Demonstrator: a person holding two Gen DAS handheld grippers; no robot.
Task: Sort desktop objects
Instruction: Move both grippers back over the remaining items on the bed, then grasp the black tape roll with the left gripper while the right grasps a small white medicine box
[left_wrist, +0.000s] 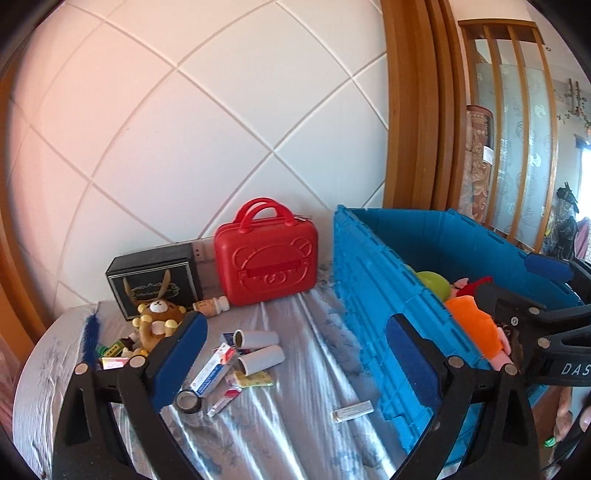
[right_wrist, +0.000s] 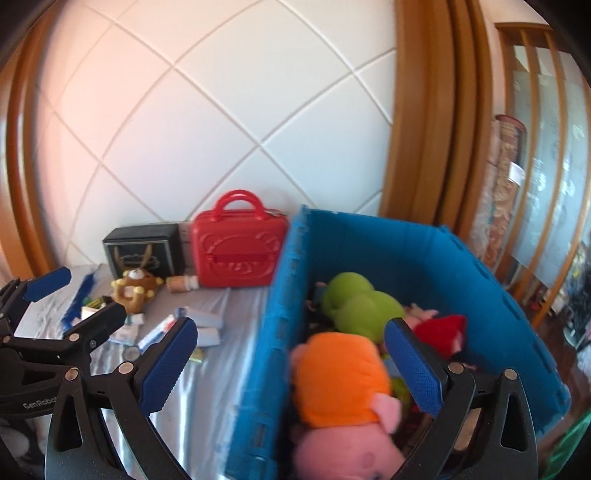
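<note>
Left gripper (left_wrist: 291, 354) jaws wide, nothing between them, over the grey cloth (left_wrist: 280, 435). Desktop clutter at its 10 to 11 o'clock: brown bear plush (left_wrist: 159, 319), cardboard tubes (left_wrist: 258, 349) lying long axis roughly 8-to-2. Left hand nearer. Blue crate (right_wrist: 424, 254) at 2 o'clock. Right gripper (right_wrist: 291, 363) also spread, empty, above the crate's orange plush (right_wrist: 338, 373).
</note>
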